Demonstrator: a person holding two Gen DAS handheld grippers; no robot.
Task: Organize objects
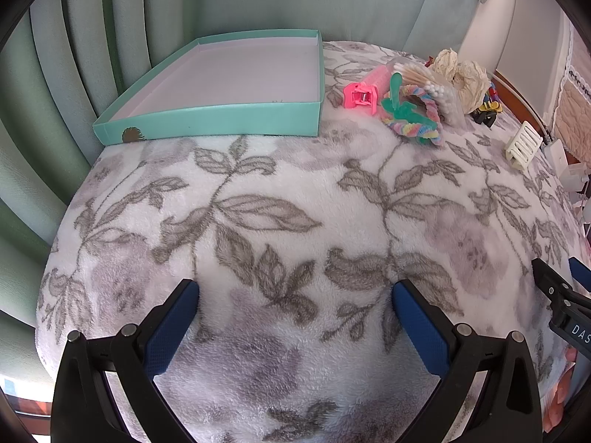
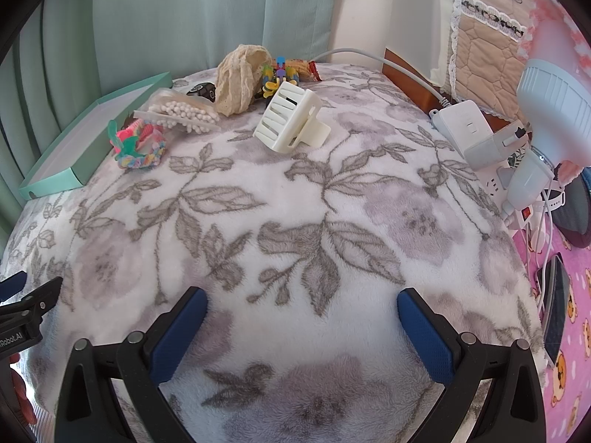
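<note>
An empty teal box lid lies at the far left of the floral blanket. Right of it sits a heap: a pink hair claw, a green clip on a rainbow scrunchie, a bag of cotton swabs, a cream lace scrunchie and small coloured clips. A cream hair claw lies apart, nearer the right. My left gripper and right gripper both hover open over bare blanket, holding nothing.
Green curtains hang behind the blanket. At the right edge lie a white charger with its cable, a power strip, a white fan and a phone on a pink sheet. Bare blanket fills the middle.
</note>
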